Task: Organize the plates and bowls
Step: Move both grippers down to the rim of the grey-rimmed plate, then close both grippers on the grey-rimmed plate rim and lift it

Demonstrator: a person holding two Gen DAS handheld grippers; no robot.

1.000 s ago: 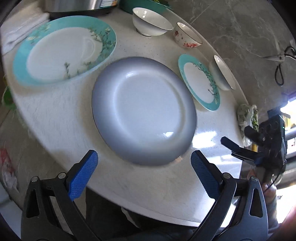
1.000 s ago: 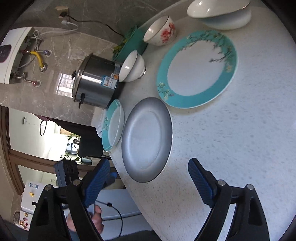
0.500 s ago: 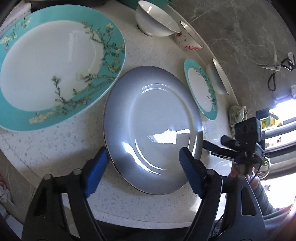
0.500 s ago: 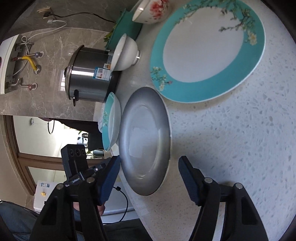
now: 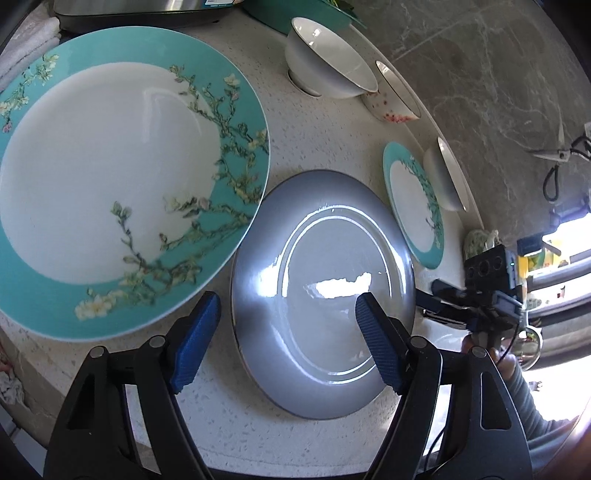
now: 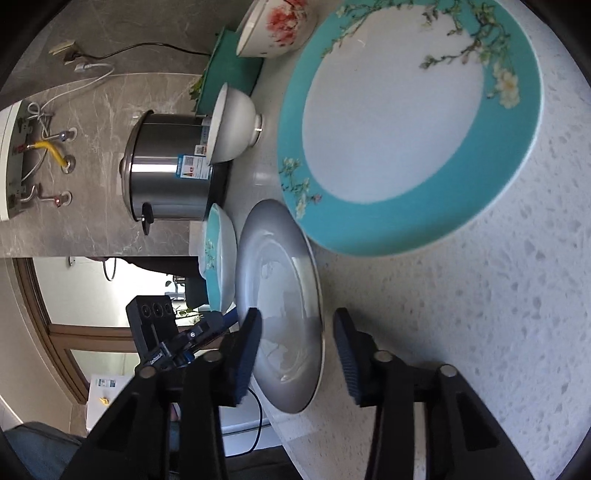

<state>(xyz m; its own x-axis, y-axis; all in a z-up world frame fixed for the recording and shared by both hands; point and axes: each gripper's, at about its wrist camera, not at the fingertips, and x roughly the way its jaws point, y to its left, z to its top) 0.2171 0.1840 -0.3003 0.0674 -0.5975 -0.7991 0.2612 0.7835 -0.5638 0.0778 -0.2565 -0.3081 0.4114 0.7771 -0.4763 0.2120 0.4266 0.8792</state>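
Item: round glossy grey ceramic plate [image 5: 325, 291], flat on the speckled white counter [image 6: 480, 332] beside a large teal-rimmed floral plate [image 5: 110, 184]; right gripper [image 6: 295, 349] closing astride its rim, left gripper [image 5: 288, 332] apart above it; pickup in hand, firm pinch needed next.

The large turquoise-rimmed floral plate [image 5: 110, 177] runs off the left wrist view's edge; the stainless steel pot [image 5: 140, 9] is cropped above.

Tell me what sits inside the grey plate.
Nothing: the grey plate shows only window glare. One left claw finger covers a patch of it; the counter beneath is hidden.
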